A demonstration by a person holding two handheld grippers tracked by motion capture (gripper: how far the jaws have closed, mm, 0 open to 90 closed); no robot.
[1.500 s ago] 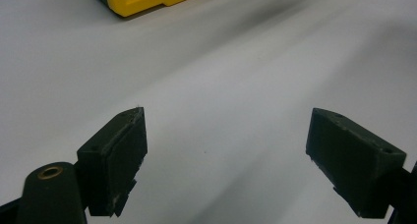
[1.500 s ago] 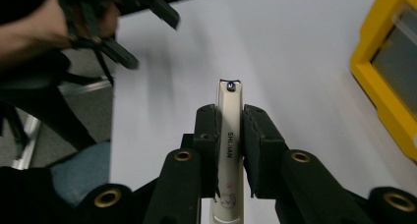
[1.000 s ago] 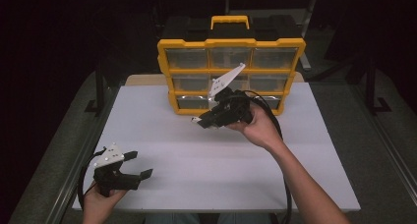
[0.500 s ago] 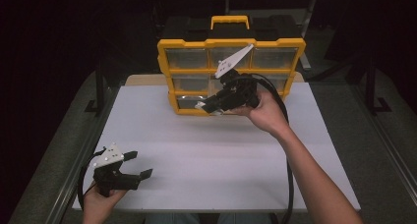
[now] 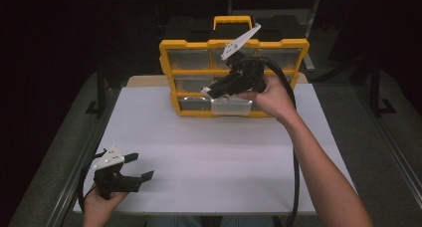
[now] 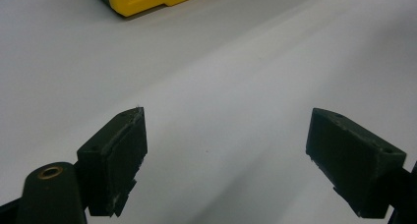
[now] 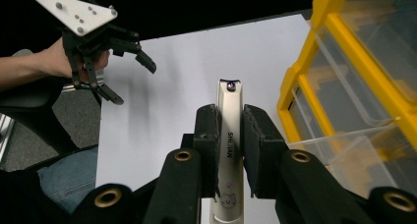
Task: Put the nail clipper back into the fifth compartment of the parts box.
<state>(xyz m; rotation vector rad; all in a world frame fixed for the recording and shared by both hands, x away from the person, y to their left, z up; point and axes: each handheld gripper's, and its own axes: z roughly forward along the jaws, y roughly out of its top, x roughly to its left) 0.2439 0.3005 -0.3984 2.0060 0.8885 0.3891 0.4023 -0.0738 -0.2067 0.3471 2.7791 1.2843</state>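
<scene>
One gripper, our left (image 5: 132, 170), idles wide open and empty low over the near desk (image 5: 224, 152). Farther off, our right gripper (image 7: 229, 135) clamps a white nail clipper (image 7: 229, 150) above the yellow organizer's (image 5: 234, 43) pulled-out bottom drawer (image 5: 231, 106); dropping it in remains.

White tabletop (image 5: 214, 152), matte, bare across its near half; a tan board edge (image 5: 144, 80) shows at the back left under the white sheet. Dark metal rails (image 5: 74, 187) run down both sides. Grey floor (image 5: 378, 152) to the right. Behind the tabletop, a black case with a yellow handle (image 5: 232, 22), partly hidden, possibly a toolbox. Blue denim at the person's knee (image 7: 69, 182) below the near edge. Room beyond is dark.
</scene>
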